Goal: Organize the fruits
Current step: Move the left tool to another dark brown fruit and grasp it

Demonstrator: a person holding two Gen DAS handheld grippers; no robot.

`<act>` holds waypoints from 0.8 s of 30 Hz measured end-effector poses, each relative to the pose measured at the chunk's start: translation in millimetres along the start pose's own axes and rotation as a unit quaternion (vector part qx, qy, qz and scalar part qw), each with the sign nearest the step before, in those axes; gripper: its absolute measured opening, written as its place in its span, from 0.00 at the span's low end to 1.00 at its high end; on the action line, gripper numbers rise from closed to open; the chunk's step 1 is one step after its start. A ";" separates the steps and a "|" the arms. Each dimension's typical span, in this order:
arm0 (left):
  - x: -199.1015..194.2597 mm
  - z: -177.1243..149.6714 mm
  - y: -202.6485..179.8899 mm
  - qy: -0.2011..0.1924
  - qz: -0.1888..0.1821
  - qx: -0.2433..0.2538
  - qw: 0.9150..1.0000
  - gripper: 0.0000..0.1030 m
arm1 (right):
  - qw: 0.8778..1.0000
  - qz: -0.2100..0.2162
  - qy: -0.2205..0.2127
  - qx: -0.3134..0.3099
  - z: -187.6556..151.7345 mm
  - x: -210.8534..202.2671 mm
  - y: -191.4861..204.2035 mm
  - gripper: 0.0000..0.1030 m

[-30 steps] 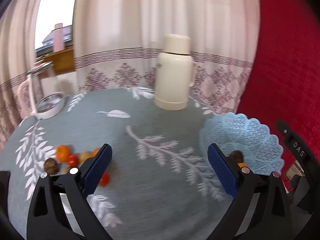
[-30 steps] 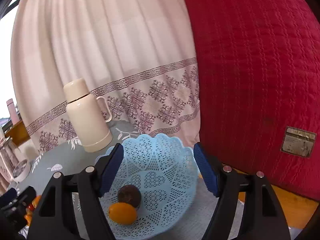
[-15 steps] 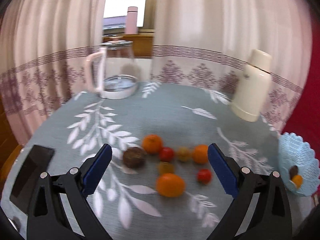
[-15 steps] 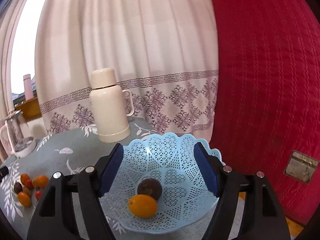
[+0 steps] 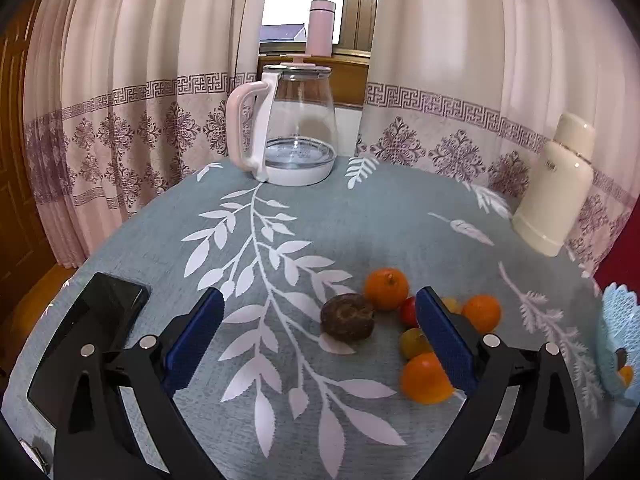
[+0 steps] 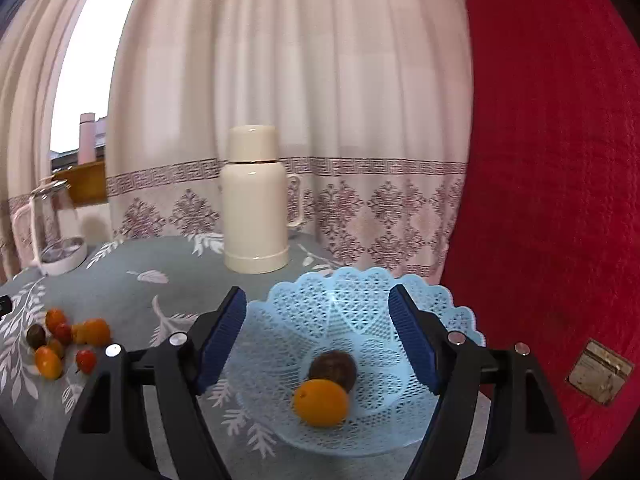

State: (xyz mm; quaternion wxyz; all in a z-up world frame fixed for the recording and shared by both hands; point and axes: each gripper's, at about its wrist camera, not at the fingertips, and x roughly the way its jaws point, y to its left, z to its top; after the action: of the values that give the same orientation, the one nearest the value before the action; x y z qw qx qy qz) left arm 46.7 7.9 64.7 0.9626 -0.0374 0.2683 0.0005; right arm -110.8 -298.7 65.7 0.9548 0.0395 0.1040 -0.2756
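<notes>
On the round table's leaf-print cloth (image 5: pixel 280 216), a dark phone (image 5: pixel 92 320) is lying at nine o'clock, right at the edge. The left gripper (image 5: pixel 316 336) is hovering over the cloth with its jaws standing wide apart and nothing between the blue pads. A glass kettle (image 5: pixel 296 120) with a pink handle is standing at twelve o'clock, with a pink bottle (image 5: pixel 320 28) behind it on the window sill.

Just past the right-hand pad, at about three o'clock from the table's middle, the loose fruits are sitting in a cluster: a brown wrinkled fruit (image 5: pixel 347 322) is touching a mandarin (image 5: pixel 386 288), a red cherry tomato (image 5: pixel 409 312) and a yellowish one (image 5: pixel 414 343) are lying beside them, another orange (image 5: pixel 482 313) is peeking out behind the pad, and an oval orange fruit (image 5: pixel 424 378) is lying nearest the camera.

A cream thermos (image 6: pixel 256 200) is standing at one o'clock near the curtain. The right gripper (image 6: pixel 318 334) is hanging over the blue lattice basket (image 6: pixel 332 312) at the table's right edge, jaws parted and gripping nothing. Inside the basket a dark round fruit (image 6: pixel 333 366) is touching an orange one (image 6: pixel 320 402). A red quilted cover (image 6: pixel 552 160) is filling the far right.
</notes>
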 end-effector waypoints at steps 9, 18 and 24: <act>24.6 -4.3 -1.3 0.053 0.015 0.019 0.998 0.95 | 0.995 0.075 0.008 -0.069 -8.1 -7.7 36.0 0.77; 50.3 0.3 -19.4 0.095 0.027 0.104 0.990 0.95 | 0.990 0.103 0.032 -0.087 -12.2 -3.7 46.8 0.77; 68.2 -0.1 -11.8 0.132 -0.005 0.077 0.988 0.85 | 0.989 0.109 0.033 -0.099 -12.9 -3.3 51.7 0.77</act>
State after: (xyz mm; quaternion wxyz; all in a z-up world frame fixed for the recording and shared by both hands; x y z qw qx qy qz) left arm 105.2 -5.2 30.2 0.9188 0.0360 0.3920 -0.0298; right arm -88.2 -251.5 54.8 0.9744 -0.0347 0.1574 -0.1569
